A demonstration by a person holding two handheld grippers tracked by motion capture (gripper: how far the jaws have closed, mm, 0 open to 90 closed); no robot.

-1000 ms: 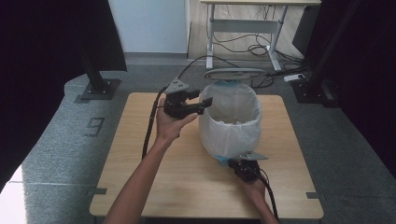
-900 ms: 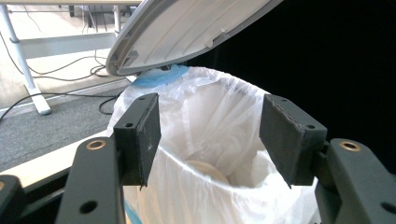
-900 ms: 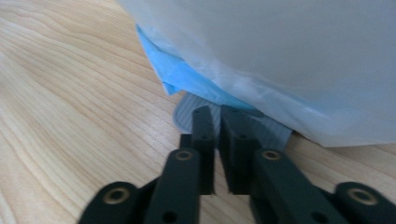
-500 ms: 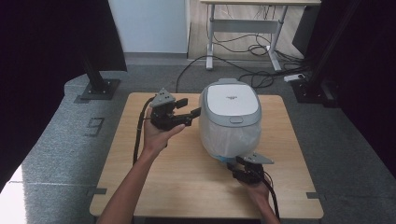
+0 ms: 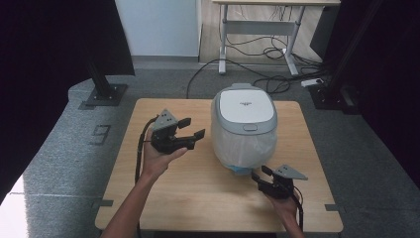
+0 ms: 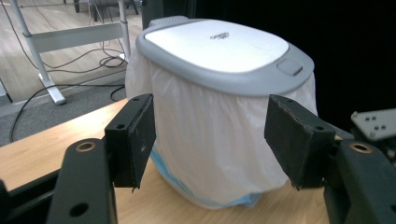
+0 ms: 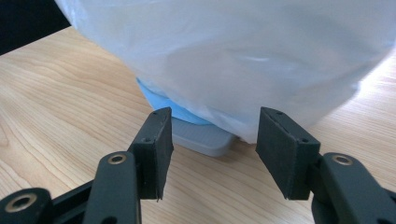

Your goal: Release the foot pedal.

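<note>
A small bin (image 5: 242, 134) lined with a white bag stands on the wooden table (image 5: 198, 198), its grey lid (image 5: 246, 105) down. My left gripper (image 5: 193, 128) hovers left of the bin, pointing at it. Its jaws (image 6: 210, 135) have just been opening, with nothing between them. My right gripper (image 5: 261, 172) sits low at the bin's near side, also freshly opened. In the right gripper view its jaws (image 7: 212, 144) stand apart just short of the grey pedal (image 7: 198, 139), under the bag (image 7: 233, 56) and blue base (image 7: 159, 100).
Bare tabletop lies to the left of the bin and in front of it. On the floor beyond the table are a desk frame (image 5: 257, 29) and loose cables (image 5: 257, 82). Black stands (image 5: 101, 91) flank the table at both sides.
The bin's lid, up a second ago, has come down. My right gripper opened and lifted slightly off the pedal. My left gripper drew back to the left, away from the bin, and sank a little.
</note>
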